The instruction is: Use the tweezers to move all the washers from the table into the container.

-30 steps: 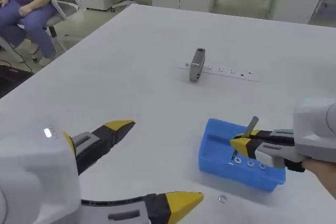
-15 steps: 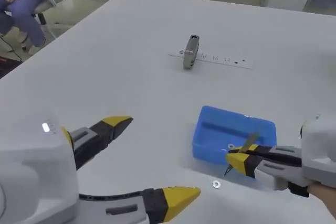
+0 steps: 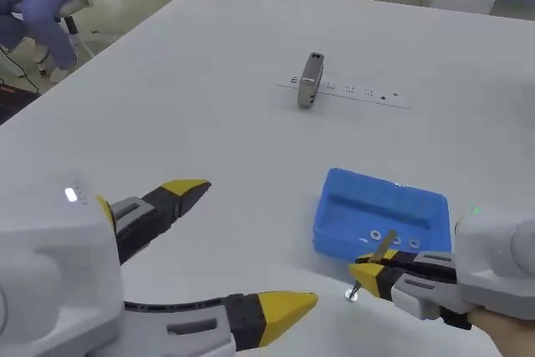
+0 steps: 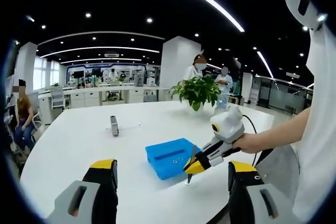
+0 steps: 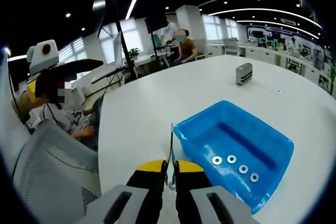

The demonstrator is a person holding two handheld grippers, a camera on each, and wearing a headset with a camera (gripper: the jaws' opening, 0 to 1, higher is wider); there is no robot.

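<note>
The right tool [image 5: 168,167] is clamped on the tweezers [image 5: 171,148], their tips at one washer [image 3: 352,294] on the worktop [image 3: 209,106], just beside the blue container [image 3: 380,200] towards the near edge. Four washers [image 5: 233,159] lie inside. The left tool [image 3: 257,242] stands open.

Washers [image 3: 375,236] in container [image 3: 378,196], loose washer [image 3: 352,294] before it

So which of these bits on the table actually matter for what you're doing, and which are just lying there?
In the job:
tweezers, clamped in the right gripper
loose washer at their tip
four washers in the blue container

Lying about:
power strip
grey block at its end
left gripper, jaws open, idle
</note>
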